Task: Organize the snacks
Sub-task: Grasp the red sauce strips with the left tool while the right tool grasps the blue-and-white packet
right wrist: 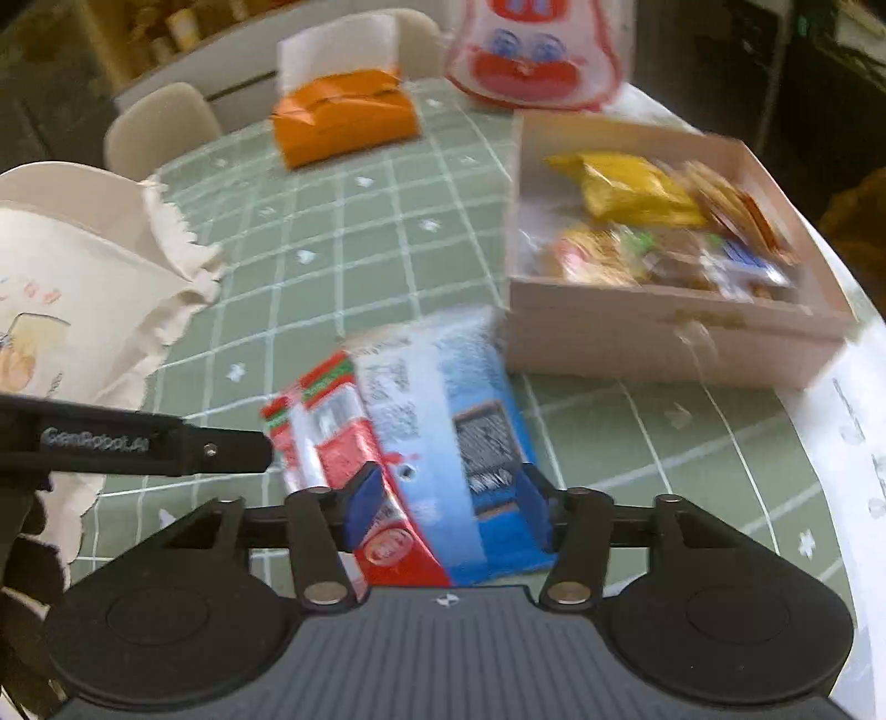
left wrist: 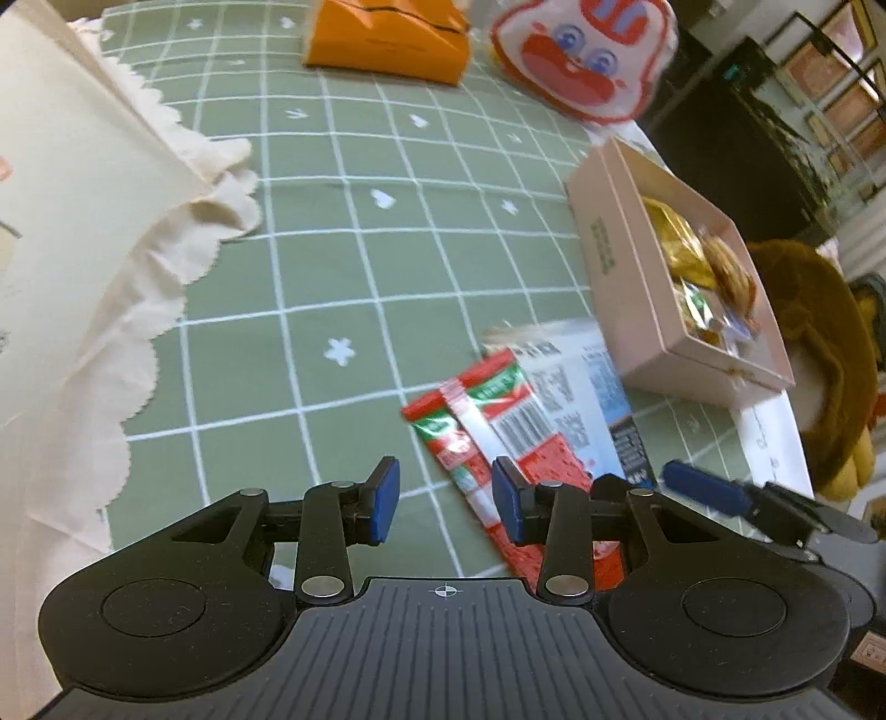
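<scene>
A red and white snack packet (left wrist: 487, 421) lies on the green checked tablecloth beside a blue and white snack packet (left wrist: 587, 387). My left gripper (left wrist: 446, 501) is open just above the near end of the red packet, holding nothing. In the right wrist view my right gripper (right wrist: 448, 507) is open, its jaws on either side of the blue packet (right wrist: 443, 410) and the red packet (right wrist: 332, 432). A pink box (right wrist: 664, 332) with several wrapped snacks stands behind them; it also shows in the left wrist view (left wrist: 609, 249).
A cream cloth bag (left wrist: 83, 249) lies at the left. An orange tissue box (right wrist: 343, 116) and a red and white cartoon pouch (right wrist: 531, 50) stand at the back. The left gripper's arm (right wrist: 138, 440) reaches in from the left. The table edge (right wrist: 847, 432) runs on the right.
</scene>
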A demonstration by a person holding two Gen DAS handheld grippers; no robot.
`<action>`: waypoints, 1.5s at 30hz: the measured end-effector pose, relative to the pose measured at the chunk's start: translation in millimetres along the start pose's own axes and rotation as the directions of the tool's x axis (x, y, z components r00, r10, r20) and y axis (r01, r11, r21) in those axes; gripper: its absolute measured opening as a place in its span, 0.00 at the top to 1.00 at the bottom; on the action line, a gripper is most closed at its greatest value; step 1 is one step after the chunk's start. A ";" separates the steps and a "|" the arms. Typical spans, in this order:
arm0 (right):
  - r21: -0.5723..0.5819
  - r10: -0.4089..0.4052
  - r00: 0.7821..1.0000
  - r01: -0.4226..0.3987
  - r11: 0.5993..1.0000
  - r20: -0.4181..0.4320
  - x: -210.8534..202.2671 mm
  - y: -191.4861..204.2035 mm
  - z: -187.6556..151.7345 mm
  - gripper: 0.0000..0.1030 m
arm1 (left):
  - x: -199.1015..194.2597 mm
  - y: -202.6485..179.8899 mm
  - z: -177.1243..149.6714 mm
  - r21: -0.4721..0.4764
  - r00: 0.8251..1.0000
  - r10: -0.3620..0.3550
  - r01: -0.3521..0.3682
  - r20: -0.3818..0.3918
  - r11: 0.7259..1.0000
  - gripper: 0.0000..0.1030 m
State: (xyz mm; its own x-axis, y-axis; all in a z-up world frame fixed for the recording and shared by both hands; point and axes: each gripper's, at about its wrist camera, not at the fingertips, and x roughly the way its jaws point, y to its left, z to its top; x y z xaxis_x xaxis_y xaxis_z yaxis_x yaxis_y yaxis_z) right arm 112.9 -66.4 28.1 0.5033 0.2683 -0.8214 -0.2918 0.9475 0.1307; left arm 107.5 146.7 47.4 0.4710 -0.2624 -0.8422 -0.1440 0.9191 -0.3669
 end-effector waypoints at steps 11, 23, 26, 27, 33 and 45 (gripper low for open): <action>-0.020 -0.049 0.996 0.051 0.999 0.076 26.8 -0.4 11.0 0.25 | -16.0 15.6 -16.7 -0.092 0.999 0.032 -0.028 0.039 0.995 0.60; -0.173 -0.009 0.999 0.014 0.985 0.033 35.7 30.0 -9.0 0.19 | -25.0 16.3 -34.4 -0.122 0.996 0.063 -0.054 0.065 0.991 0.60; -0.245 -0.065 0.996 0.079 0.966 0.066 35.5 43.1 -19.5 0.19 | -22.0 11.7 -37.6 -0.106 0.995 0.078 -0.072 0.056 0.992 0.60; -0.234 -0.066 0.996 0.078 0.969 0.061 33.1 41.9 -20.3 0.20 | -20.4 9.5 -38.8 -0.099 0.995 0.085 -0.080 0.054 0.992 0.60; -0.166 -0.057 0.997 0.064 0.984 0.043 7.4 13.1 -44.0 0.22 | -6.3 -7.2 -46.5 -0.040 0.995 0.098 -0.097 0.032 0.994 0.59; 0.063 -0.228 0.969 0.223 0.973 0.097 -41.1 -88.8 -102.0 0.20 | 20.4 -65.9 -57.2 0.186 0.987 0.131 -0.146 0.091 0.972 0.56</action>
State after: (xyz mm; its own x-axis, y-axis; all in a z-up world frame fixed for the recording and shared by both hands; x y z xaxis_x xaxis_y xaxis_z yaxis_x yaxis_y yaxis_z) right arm 35.2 -179.3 -6.4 0.6328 0.0604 -0.7719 -0.1206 0.9925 -0.0212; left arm 76.8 64.0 31.8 0.5256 -0.1119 -0.8434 -0.0468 0.9860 -0.1600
